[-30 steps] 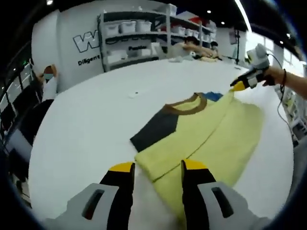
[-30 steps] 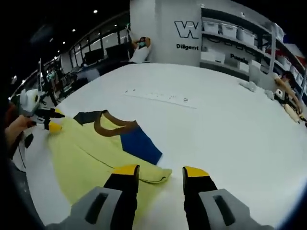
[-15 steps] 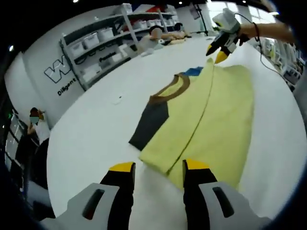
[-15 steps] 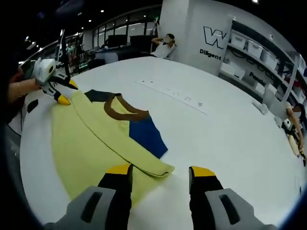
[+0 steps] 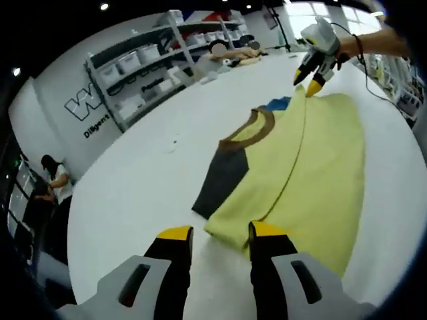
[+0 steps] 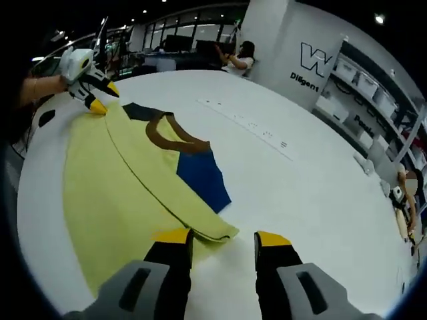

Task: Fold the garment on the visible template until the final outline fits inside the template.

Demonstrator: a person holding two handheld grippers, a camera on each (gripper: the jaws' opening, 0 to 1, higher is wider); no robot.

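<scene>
Yellow shirt [image 5: 313, 173] lies half-folded on the white table [image 5: 133, 193]. Left claw [image 5: 217, 233] and right claw [image 6: 223, 239] both gape empty at opposite corners. Risk: uneven grabs could drag the fold crooked.

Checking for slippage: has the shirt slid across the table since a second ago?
No clear slide. The shirt keeps its collar lying the same way beside the marking strip; the camera moved.

White worktop [image 5: 133, 180] carrying a folded shirt

A yellow shirt [image 6: 113, 193] with a brown collar is lying flat on it, one dark sleeve and one blue sleeve showing.
</scene>
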